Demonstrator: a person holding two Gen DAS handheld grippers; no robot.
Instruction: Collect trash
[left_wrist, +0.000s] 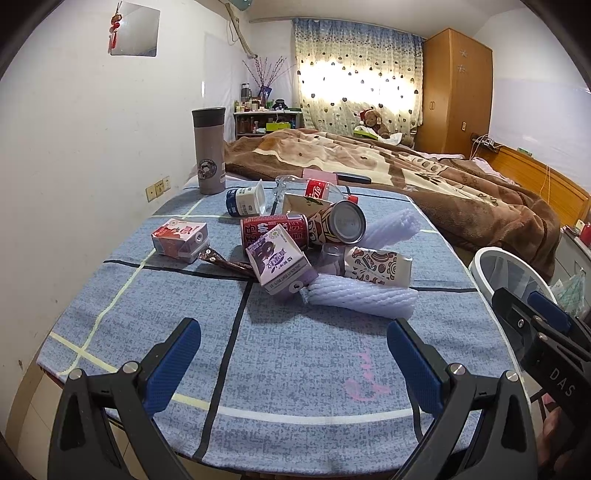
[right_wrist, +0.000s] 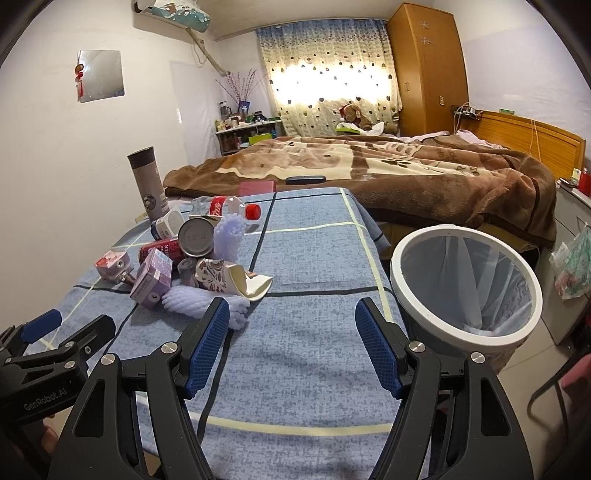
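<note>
A pile of trash lies on the blue checked tablecloth (left_wrist: 295, 350): a purple milk carton (left_wrist: 279, 264), a red can (left_wrist: 273, 230), a tin can (left_wrist: 345, 221), a torn paper cup (left_wrist: 376, 266), white foam nets (left_wrist: 358, 299), a pink carton (left_wrist: 179, 240), a yogurt cup (left_wrist: 245, 201) and a cola bottle (left_wrist: 317, 190). My left gripper (left_wrist: 293, 352) is open and empty, short of the pile. My right gripper (right_wrist: 291, 339) is open and empty over the cloth, right of the pile (right_wrist: 192, 266). A white bin (right_wrist: 465, 284) with a clear liner stands at the table's right edge.
A grey thermos (left_wrist: 209, 151) stands at the table's far left. A bed with a brown blanket (left_wrist: 406, 173) lies behind the table. A wooden wardrobe (left_wrist: 456, 92) stands at the back right. A white wall runs along the left.
</note>
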